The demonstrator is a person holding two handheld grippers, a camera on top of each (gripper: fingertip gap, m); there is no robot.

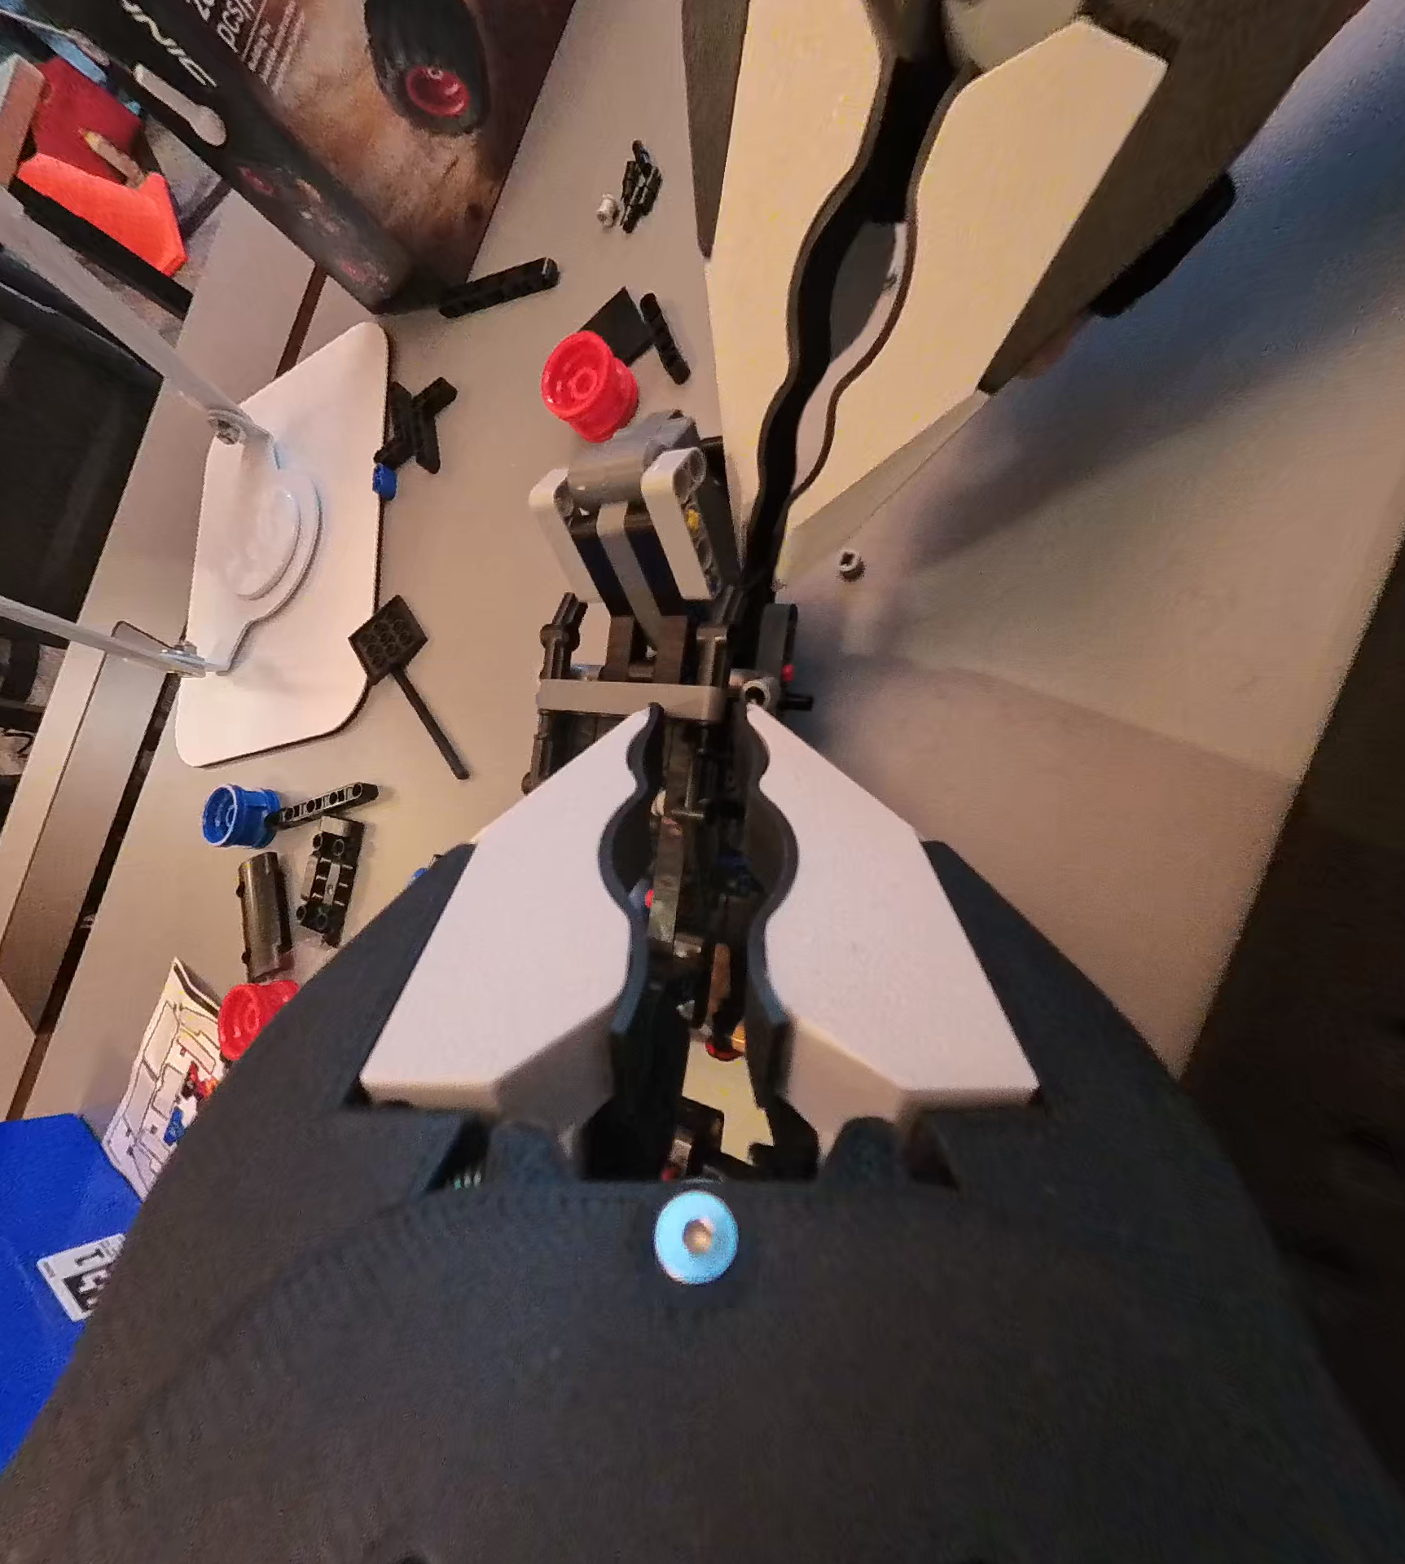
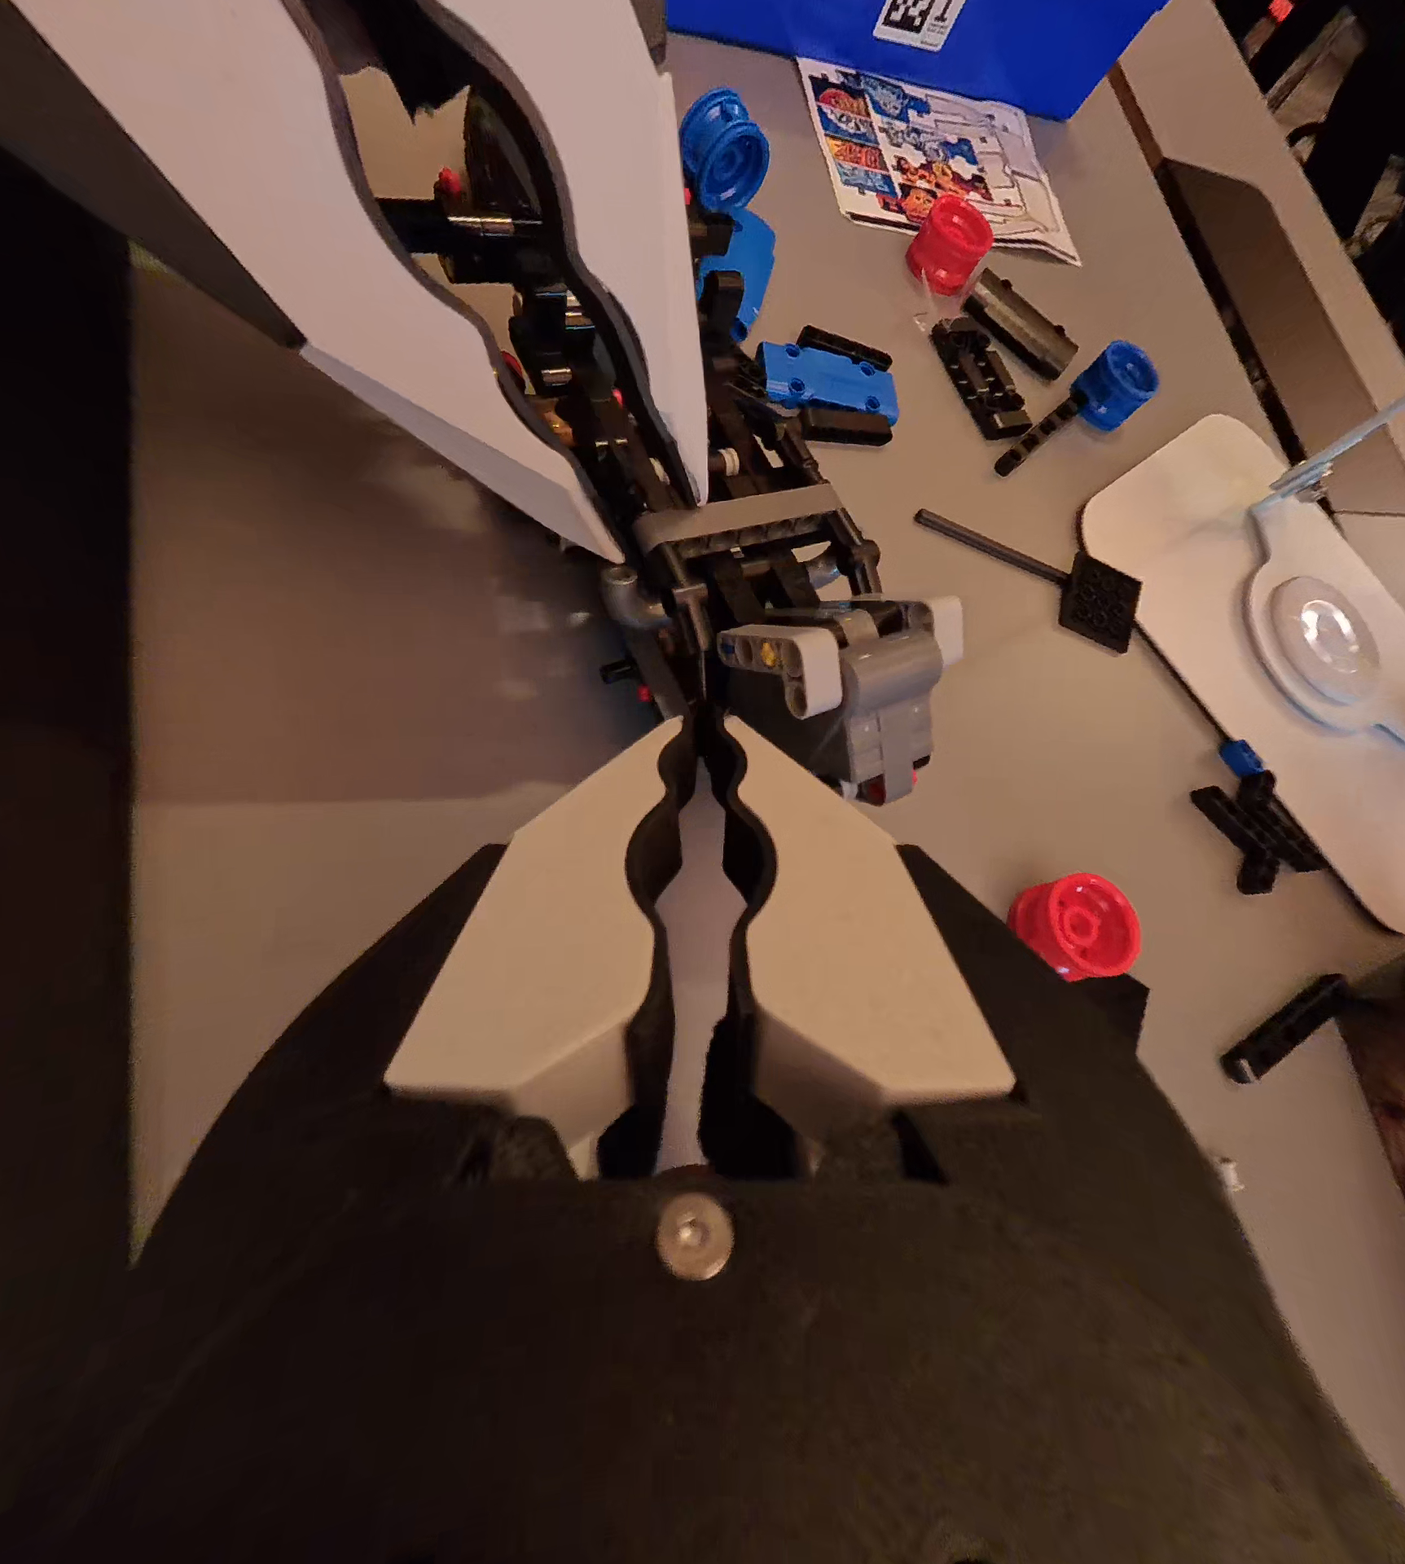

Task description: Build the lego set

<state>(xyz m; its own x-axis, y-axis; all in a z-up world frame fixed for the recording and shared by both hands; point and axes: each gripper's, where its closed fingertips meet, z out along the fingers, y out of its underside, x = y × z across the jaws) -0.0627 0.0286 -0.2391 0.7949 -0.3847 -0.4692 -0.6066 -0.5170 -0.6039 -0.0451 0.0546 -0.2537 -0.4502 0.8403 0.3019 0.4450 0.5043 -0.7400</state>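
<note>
- Lego set: a half-built frame (image 1: 639,592) stands on the desk (image 1: 470,542), left tongs (image 1: 699,719) clamped on it, right tongs (image 2: 703,732) closed at its end, grip unclear.
- Red wheels (image 2: 1075,927), blue wheels (image 2: 724,156) and black beams (image 2: 1261,834) lie loose, so much remains.

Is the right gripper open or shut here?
Shut: the right gripper has its tips nearly meeting, apparently pinching the black edge of the lego model.

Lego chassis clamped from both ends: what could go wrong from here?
1. The left gripper and right gripper both pinch the half-built chassis; pulling or twisting apart could pop its pins.
2. The grey and white block juts out unsupported beside the right gripper and may snap off.
3. The red wheel hub lies on the table close by; a swing could knock it away.
</note>
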